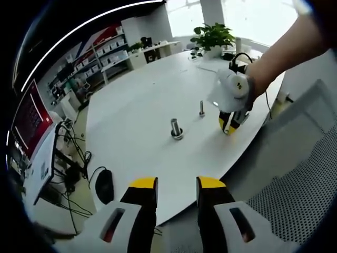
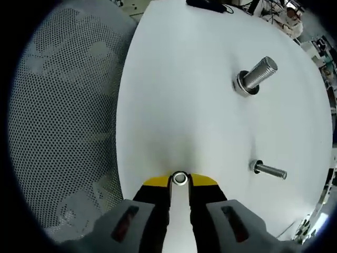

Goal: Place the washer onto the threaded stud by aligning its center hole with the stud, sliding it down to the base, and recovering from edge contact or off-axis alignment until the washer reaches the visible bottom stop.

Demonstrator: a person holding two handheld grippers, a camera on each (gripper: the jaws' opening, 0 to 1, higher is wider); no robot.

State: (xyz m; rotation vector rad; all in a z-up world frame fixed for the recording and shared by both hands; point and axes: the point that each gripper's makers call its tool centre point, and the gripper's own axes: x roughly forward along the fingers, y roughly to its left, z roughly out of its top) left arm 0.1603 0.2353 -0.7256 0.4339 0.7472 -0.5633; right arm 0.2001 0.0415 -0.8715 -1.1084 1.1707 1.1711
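Washer (image 2: 179,178) sits pinched between the yellow tips of the right gripper (image 2: 179,180), its centre hole facing the camera in the right gripper view, held low over the white table (image 2: 174,95). Beyond it in that view stand two studs, well apart: a slim threaded stud (image 2: 269,171) nearer, and a thick threaded stud (image 2: 256,75) with a collar at its base farther off. The left gripper (image 1: 177,184) has its jaws apart with nothing between them, near the table's edge. From its view the same studs appear upright, with the right gripper held by a person's hand (image 1: 247,87) just beside the slim one. A potted plant (image 1: 213,38) stands at the far end.
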